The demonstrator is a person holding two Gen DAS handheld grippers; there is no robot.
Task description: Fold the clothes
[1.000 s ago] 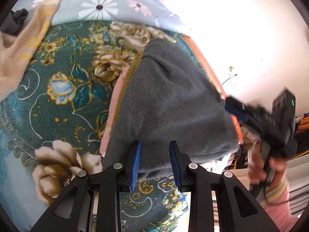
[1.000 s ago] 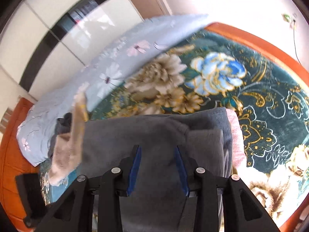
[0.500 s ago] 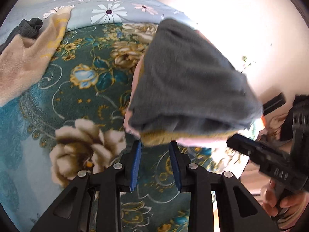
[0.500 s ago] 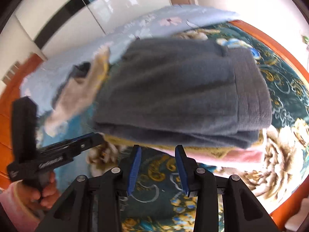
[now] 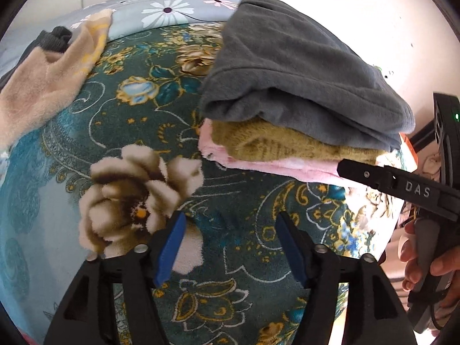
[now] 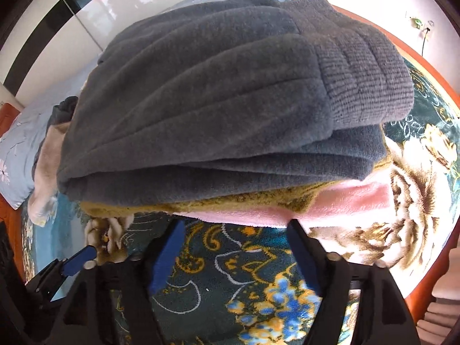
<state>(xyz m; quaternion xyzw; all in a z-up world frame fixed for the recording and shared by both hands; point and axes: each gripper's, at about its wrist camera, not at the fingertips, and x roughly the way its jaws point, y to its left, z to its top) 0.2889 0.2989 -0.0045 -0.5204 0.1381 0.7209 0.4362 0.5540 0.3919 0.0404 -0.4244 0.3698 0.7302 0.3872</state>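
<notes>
A folded grey fleece garment [image 5: 293,66] lies on top of a stack, over an olive one [image 5: 276,143] and a pink one [image 5: 276,165], on the green flowered blanket [image 5: 143,132]. The right wrist view shows the same stack close up: grey [image 6: 218,100], olive [image 6: 230,201], pink [image 6: 345,198]. My left gripper [image 5: 231,230] is open and empty, a little short of the stack. My right gripper [image 6: 234,238] is open and empty, its tips just below the pink edge. The right gripper also shows at the right of the left wrist view [image 5: 402,189].
A loose beige garment [image 5: 49,77] and a dark one [image 5: 49,38] lie at the far left by the pale blue flowered pillow [image 5: 172,11]. The orange wooden bed frame [image 6: 425,66] runs along the right side. The left gripper's tip [image 6: 77,258] shows at lower left.
Both grippers have let go of the grey garment, drawn back from the stack and opened wide. The grey garment now rests folded on top of the stack.
</notes>
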